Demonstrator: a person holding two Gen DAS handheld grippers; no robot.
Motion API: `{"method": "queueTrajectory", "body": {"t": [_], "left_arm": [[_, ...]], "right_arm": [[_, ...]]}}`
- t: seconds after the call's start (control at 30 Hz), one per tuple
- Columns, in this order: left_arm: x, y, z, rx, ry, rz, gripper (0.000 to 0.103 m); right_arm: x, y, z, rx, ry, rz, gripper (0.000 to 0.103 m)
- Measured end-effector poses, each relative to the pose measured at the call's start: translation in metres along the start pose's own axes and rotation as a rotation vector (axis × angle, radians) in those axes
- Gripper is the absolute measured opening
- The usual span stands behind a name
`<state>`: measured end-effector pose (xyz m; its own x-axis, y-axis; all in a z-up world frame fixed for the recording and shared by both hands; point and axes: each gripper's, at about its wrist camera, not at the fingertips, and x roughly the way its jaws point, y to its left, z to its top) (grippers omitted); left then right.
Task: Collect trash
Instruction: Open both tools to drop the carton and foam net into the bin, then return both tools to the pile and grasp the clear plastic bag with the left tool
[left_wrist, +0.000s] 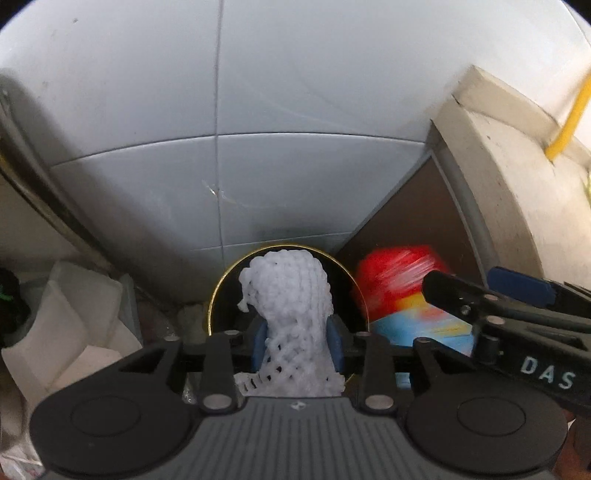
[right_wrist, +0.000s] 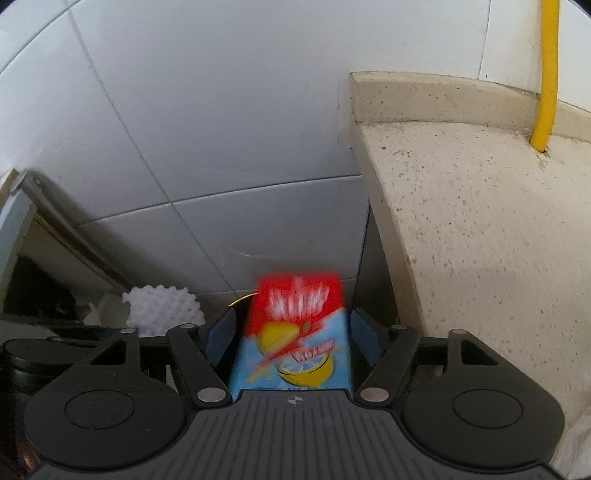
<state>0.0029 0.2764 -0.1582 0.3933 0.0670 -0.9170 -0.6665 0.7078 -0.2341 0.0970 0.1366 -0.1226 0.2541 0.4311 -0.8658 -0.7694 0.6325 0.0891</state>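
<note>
Your left claw (left_wrist: 297, 345) pinches a white foam net (left_wrist: 291, 306) above a gold-rimmed black bin (left_wrist: 221, 291) by the tiled wall (left_wrist: 258, 92). Your right claw (right_wrist: 293, 338) stands spread around a blurred red-and-blue carton (right_wrist: 295, 332), pads apart from it, beside a stone ledge (right_wrist: 480, 240).

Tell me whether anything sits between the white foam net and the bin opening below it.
Nothing visible does: the white foam mesh net, between the left hand-held gripper's blue pads, hangs directly over the round gold-rimmed black bin.
</note>
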Motion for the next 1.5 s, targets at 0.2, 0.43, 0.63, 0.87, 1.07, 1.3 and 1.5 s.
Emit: {"method": "queueTrajectory", "body": {"t": [0.2, 0.43, 0.63, 0.87, 1.07, 1.3, 1.5], "left_arm": [[0.001, -0.001, 0.002, -0.007, -0.014, -0.004, 0.054], [0.004, -0.011, 0.003, 0.06, -0.027, 0.013, 0.064], [-0.001, -0.01, 0.001, 0.065, -0.039, -0.005, 0.064], [-0.031, -0.038, -0.009, 0.179, -0.117, -0.033, 0.064], [-0.055, -0.071, -0.014, 0.258, -0.149, -0.11, 0.064], [-0.071, -0.127, -0.023, 0.395, -0.16, -0.22, 0.064], [-0.08, -0.176, -0.038, 0.535, -0.19, -0.288, 0.064]], "right_arm": [[-0.005, -0.005, 0.001, 0.017, -0.023, 0.004, 0.081], [-0.025, -0.01, 0.003, 0.045, -0.068, 0.005, 0.082], [-0.055, -0.02, -0.005, 0.083, -0.112, 0.001, 0.083], [-0.094, -0.036, -0.023, 0.124, -0.166, -0.022, 0.084], [-0.129, -0.052, -0.043, 0.164, -0.238, -0.078, 0.084], [-0.174, -0.086, -0.073, 0.242, -0.307, -0.206, 0.085], [-0.203, -0.12, -0.104, 0.333, -0.33, -0.296, 0.086]]}}
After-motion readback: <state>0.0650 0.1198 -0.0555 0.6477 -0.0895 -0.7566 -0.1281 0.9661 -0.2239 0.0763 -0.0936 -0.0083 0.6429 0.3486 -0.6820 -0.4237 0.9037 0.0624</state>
